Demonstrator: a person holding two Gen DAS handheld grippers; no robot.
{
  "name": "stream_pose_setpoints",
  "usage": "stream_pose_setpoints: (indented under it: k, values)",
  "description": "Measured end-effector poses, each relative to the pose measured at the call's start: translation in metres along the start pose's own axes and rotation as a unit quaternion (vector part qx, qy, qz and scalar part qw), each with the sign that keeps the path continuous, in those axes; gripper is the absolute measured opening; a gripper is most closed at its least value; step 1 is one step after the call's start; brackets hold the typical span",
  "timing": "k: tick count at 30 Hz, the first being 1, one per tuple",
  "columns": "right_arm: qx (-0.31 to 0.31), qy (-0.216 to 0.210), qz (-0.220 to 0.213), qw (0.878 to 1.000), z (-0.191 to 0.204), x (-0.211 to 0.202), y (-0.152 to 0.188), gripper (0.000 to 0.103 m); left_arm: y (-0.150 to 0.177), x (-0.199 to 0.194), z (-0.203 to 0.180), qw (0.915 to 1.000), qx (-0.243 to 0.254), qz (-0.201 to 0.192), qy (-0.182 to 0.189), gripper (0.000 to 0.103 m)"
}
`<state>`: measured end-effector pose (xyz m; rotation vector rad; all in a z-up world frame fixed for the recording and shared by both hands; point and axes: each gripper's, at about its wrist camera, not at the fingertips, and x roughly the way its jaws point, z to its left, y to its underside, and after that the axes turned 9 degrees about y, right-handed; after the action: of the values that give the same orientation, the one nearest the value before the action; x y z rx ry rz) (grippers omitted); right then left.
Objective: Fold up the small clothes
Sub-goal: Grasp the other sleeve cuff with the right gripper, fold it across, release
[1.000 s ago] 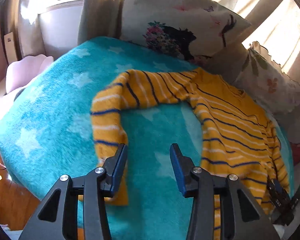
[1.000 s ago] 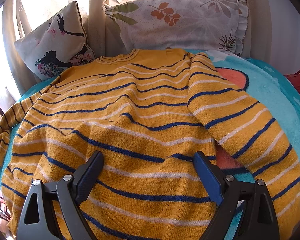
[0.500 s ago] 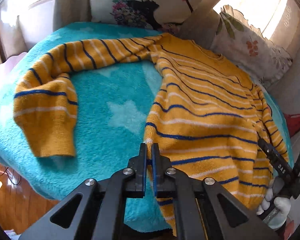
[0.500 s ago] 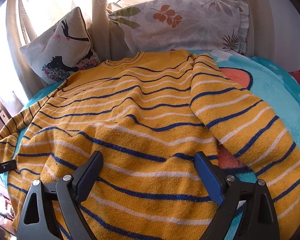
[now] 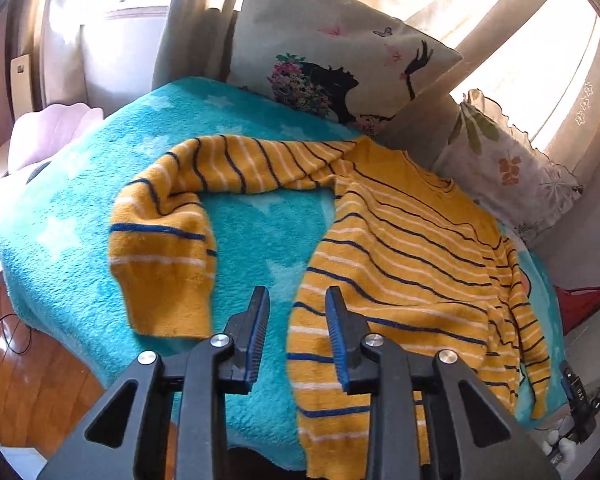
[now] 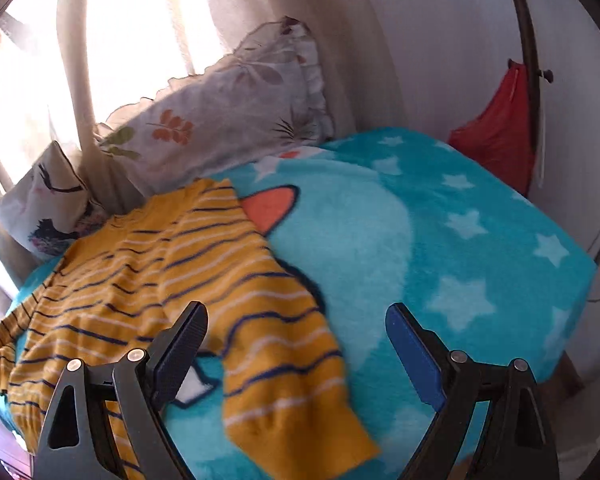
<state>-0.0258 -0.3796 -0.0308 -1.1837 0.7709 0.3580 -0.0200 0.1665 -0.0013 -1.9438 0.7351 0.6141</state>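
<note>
The yellow striped sweater [image 5: 400, 264] lies spread on the teal star blanket [image 5: 72, 264], its one sleeve curled out at left and the other laid along its right edge. The left gripper [image 5: 296, 320], clamped shut half a second ago, has just been opening and hangs released over the hem's left corner, nothing between its jaws. The right gripper [image 6: 296, 344] has swung from over the body to the right sleeve's cuff, jaws spread wide and empty.

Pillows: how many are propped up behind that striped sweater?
2: the silhouette pillow stands behind the sweater's outstretched sleeve, the leaf-print pillow beside its collar. Others may be hidden.
</note>
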Motion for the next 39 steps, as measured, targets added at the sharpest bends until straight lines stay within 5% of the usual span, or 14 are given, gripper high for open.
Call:
stream_pose_setpoints:
  k: [5,9,10,11,13,15,18,21,24,28,32,36,39]
  values:
    - [-0.030,-0.036,0.026,0.999,0.001,-0.005,0.023,0.094,0.008,0.033,-0.027,0.9985,0.016,0.044,0.029,0.030]
    - [-0.155,-0.003,0.020,0.988,0.041,-0.004,0.042,0.088,0.016,0.047,-0.036,0.9967,0.022,0.069,0.038,0.031]
    - [-0.193,0.022,0.017,0.981,0.049,-0.001,0.046,0.067,0.018,0.048,-0.037,0.9966,0.023,0.070,0.036,0.031]
    - [-0.225,0.040,0.023,0.973,0.054,0.006,0.048,0.032,0.017,0.049,-0.037,0.9966,0.022,0.071,0.034,0.031]
    - [-0.226,0.016,0.054,0.972,0.049,0.017,0.037,0.014,0.015,0.050,-0.035,0.9968,0.017,0.071,0.032,0.031]
    - [-0.180,-0.026,0.048,0.982,0.030,0.018,0.007,0.013,0.012,0.049,-0.035,0.9971,0.014,0.068,0.032,0.031]
    - [-0.098,-0.021,0.007,0.995,-0.011,0.017,-0.056,0.013,0.010,0.047,-0.037,0.9974,0.013,0.063,0.032,0.033]
    - [-0.026,0.039,-0.015,0.999,-0.058,0.039,-0.109,0.013,0.011,0.049,-0.037,0.9974,0.012,0.063,0.034,0.034]
    - [-0.013,0.143,-0.014,0.990,-0.092,0.075,-0.138,0.017,0.012,0.053,-0.035,0.9969,0.006,0.071,0.035,0.034]
    - [-0.009,0.202,0.044,0.978,-0.122,0.116,-0.142,0.032,0.013,0.055,-0.033,0.9968,0.002,0.074,0.030,0.038]
    - [0.050,0.163,0.049,0.984,-0.144,0.098,-0.125,0.057,0.011,0.061,-0.030,0.9967,-0.002,0.077,0.026,0.043]
    - [0.141,0.065,0.063,0.986,-0.165,0.086,-0.104,0.057,0.010,0.073,-0.037,0.9953,0.003,0.091,0.033,0.043]
    - [0.227,-0.026,0.094,0.969,-0.180,0.098,-0.087,0.058,0.012,0.082,-0.045,0.9940,0.009,0.101,0.041,0.043]
